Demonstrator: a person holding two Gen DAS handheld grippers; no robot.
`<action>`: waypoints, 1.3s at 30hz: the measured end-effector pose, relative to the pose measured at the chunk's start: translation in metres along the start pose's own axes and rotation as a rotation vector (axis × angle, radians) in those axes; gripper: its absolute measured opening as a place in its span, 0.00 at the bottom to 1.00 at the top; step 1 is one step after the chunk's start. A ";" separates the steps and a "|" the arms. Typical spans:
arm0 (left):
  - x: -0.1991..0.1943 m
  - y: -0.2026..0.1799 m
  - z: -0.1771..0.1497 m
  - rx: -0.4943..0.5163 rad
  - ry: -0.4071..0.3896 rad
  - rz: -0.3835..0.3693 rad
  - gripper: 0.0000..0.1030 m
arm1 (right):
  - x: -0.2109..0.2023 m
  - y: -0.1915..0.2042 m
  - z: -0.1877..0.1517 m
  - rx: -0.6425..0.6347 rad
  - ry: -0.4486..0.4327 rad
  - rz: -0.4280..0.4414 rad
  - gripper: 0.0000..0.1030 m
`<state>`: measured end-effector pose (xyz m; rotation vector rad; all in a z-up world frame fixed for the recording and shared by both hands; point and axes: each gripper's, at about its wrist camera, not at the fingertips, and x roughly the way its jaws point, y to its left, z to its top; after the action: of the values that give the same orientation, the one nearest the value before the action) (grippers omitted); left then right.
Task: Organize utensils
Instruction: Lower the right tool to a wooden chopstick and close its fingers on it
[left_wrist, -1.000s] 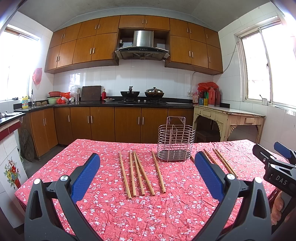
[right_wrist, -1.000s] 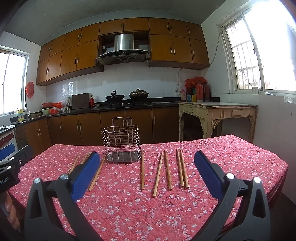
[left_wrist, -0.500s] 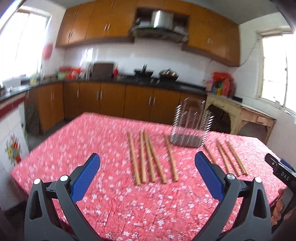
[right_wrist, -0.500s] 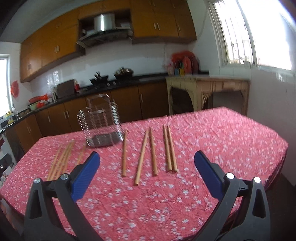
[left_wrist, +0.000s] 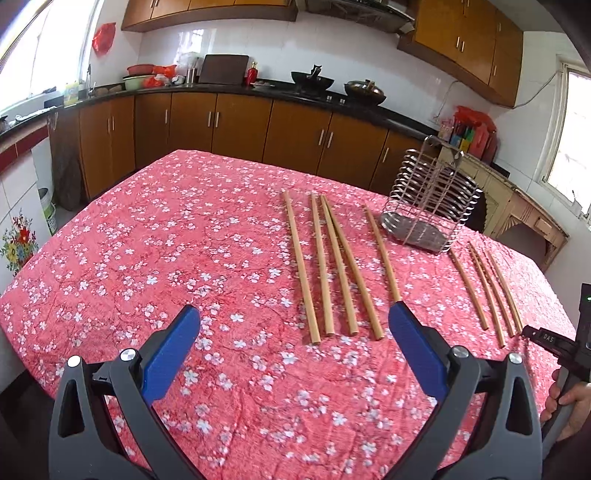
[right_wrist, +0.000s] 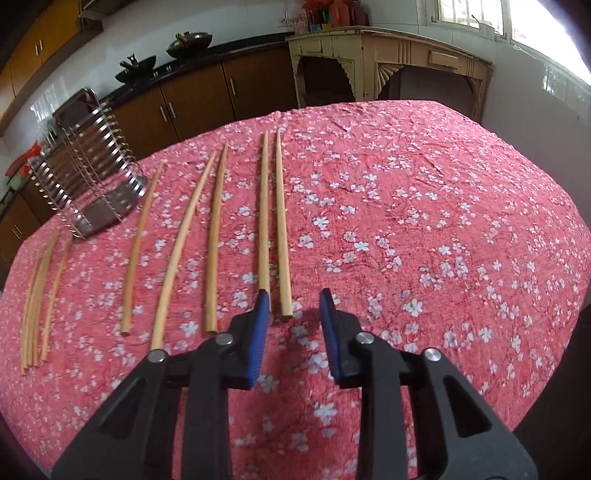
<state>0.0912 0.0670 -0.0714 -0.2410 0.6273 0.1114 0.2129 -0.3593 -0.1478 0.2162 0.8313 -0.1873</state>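
Observation:
Several wooden chopsticks (left_wrist: 325, 266) lie in rows on a red flowered tablecloth (left_wrist: 166, 258). A wire utensil holder (left_wrist: 428, 206) stands empty behind them; it also shows in the right wrist view (right_wrist: 88, 181). My left gripper (left_wrist: 293, 319) is wide open and empty, just short of the left group's near ends. My right gripper (right_wrist: 293, 301) is partly closed but empty, low over the cloth. Its jaws straddle the near end of the rightmost chopstick (right_wrist: 281, 229), with a gap on both sides.
Brown kitchen cabinets (left_wrist: 236, 125) and a black counter with pots run behind the table. A cream side table (right_wrist: 388, 62) stands at the right. The table edge drops off on the left and right. The right gripper's body (left_wrist: 554, 343) shows at the left wrist view's right edge.
Both grippers have tilted down and moved closer to the chopsticks. The right gripper's jaws have narrowed around the rightmost chopstick's end. The left stays wide open.

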 end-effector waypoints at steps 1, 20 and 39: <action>0.002 0.000 -0.001 0.001 0.006 0.003 0.98 | 0.001 0.003 0.000 -0.009 0.000 -0.008 0.26; 0.034 0.010 -0.001 -0.024 0.077 -0.002 0.92 | 0.010 0.011 0.012 -0.042 0.040 0.048 0.16; 0.035 0.009 0.002 -0.021 0.073 -0.001 0.92 | 0.036 -0.001 0.058 0.022 0.079 0.068 0.16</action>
<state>0.1187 0.0772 -0.0922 -0.2666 0.6985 0.1084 0.2778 -0.3781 -0.1365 0.2739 0.8989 -0.1246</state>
